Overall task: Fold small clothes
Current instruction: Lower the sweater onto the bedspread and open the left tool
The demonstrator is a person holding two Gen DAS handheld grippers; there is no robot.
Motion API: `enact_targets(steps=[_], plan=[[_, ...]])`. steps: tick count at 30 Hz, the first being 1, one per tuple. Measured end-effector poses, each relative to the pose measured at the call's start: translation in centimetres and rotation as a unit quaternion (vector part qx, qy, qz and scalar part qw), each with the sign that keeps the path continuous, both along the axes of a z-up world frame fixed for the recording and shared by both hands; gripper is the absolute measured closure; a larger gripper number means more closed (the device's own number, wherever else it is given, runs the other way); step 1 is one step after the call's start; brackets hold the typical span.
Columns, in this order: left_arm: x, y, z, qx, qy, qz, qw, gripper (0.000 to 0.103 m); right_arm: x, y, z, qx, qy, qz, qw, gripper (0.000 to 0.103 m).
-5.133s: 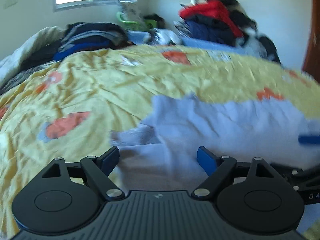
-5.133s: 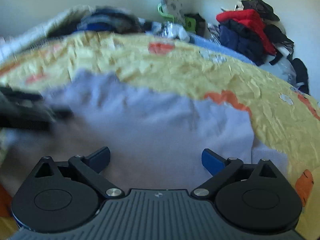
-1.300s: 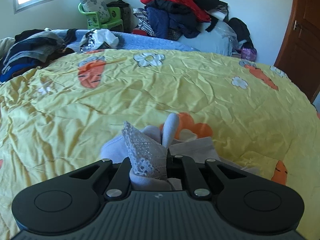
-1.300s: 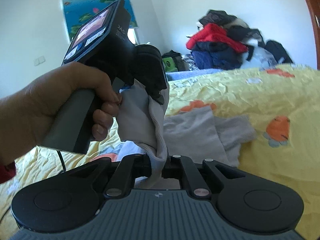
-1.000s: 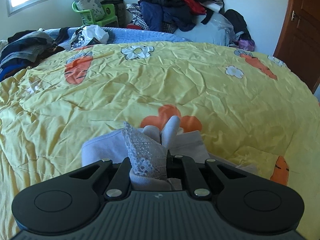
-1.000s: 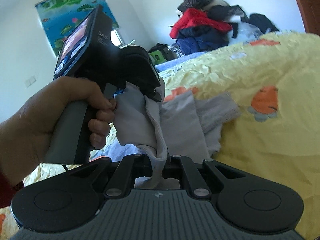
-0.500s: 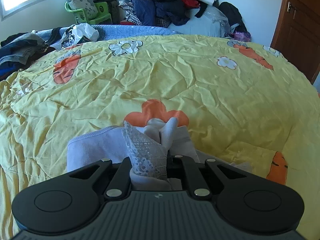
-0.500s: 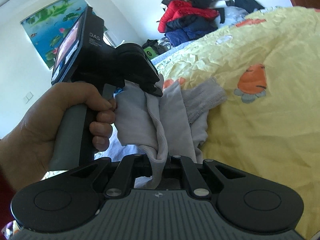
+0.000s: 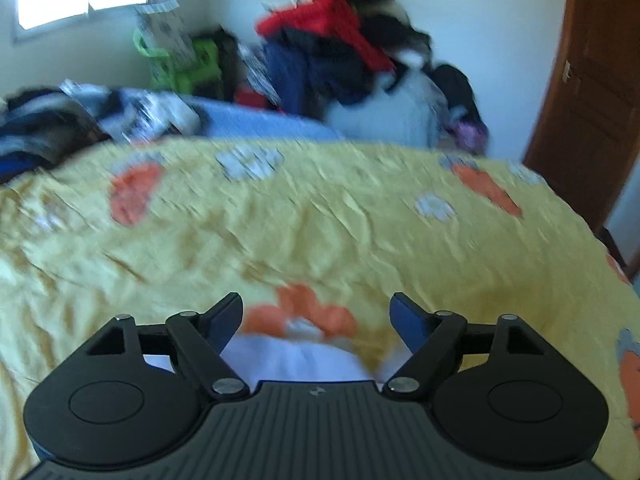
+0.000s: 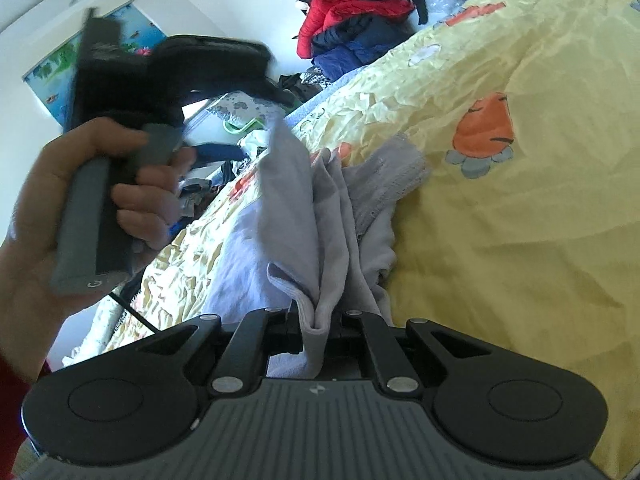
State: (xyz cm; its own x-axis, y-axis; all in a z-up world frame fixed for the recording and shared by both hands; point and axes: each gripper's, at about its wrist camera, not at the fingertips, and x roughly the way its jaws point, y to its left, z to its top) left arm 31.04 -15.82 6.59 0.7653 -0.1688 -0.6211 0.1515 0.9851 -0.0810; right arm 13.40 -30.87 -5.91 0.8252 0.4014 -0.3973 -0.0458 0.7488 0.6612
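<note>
A small pale lilac garment (image 10: 304,200) with a lace-trimmed edge lies bunched on the yellow carrot-print bedspread (image 10: 520,220). My right gripper (image 10: 320,322) is shut on a folded edge of it, and the cloth rises from the jaws in a ridge. My left gripper (image 9: 316,312) hangs just above the garment (image 9: 296,360). Its jaws are opening, wide apart, and nothing is pressed between them. In the right wrist view a hand (image 10: 80,184) grips the left tool's handle, blurred, up and left of the cloth.
A heap of red and dark clothes (image 9: 332,40) is piled against the far wall beyond the bed. Dark garments (image 9: 40,124) lie at the bed's far left, near a green chair (image 9: 180,64). A wooden door (image 9: 592,100) stands at the right.
The left gripper has let go of the garment's lace corner, opened wide and lifted. The freed cloth has dropped to the bed. The right gripper has rolled and still holds its edge.
</note>
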Motion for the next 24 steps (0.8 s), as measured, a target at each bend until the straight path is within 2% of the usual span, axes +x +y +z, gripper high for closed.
enact_targets(steps=[1,4,7,10,13,14,16,18,20,24], plan=[[-0.2,0.2,0.0,0.009,-0.002,0.003,1.0000,0.022,0.1,-0.1,-0.1,0.003,0.001,0.000,1.000,0.094],[-1.2,1.4,-0.5,0.024,0.000,0.011,0.9996,0.022,0.2,-0.5,-0.4,0.024,0.004,-0.001,1.000,0.084],[-2.2,3.2,-1.8,0.022,0.017,0.025,0.9993,0.022,0.4,-1.5,-1.1,0.069,0.013,-0.001,0.998,0.084],[-3.9,5.3,-3.2,0.003,0.034,0.034,0.9988,0.022,0.7,-2.1,-1.7,0.098,0.018,0.000,0.995,0.084],[-6.4,6.7,-4.2,0.000,0.036,0.037,0.9987,0.022,0.8,-2.0,-1.7,0.093,0.015,0.003,0.996,0.085],[-7.3,6.9,-4.4,0.001,0.032,0.035,0.9989,0.022,0.8,-1.9,-1.6,0.088,0.012,0.003,0.996,0.089],[-9.0,7.4,-4.6,-0.001,0.028,0.029,0.9992,0.022,0.7,-1.6,-1.4,0.076,0.008,0.004,0.997,0.090],[-10.7,8.1,-4.8,-0.018,0.030,0.026,0.9991,0.022,0.7,-1.6,-1.4,0.075,0.006,0.001,0.997,0.090],[-11.8,8.6,-5.3,-0.024,0.036,0.024,0.9988,0.022,0.6,-1.9,-1.5,0.084,0.008,-0.004,0.996,0.087],[-13.5,9.4,-6.4,-0.015,0.053,0.018,0.9983,0.022,0.3,-2.9,-2.1,0.118,0.017,-0.017,0.993,0.087]])
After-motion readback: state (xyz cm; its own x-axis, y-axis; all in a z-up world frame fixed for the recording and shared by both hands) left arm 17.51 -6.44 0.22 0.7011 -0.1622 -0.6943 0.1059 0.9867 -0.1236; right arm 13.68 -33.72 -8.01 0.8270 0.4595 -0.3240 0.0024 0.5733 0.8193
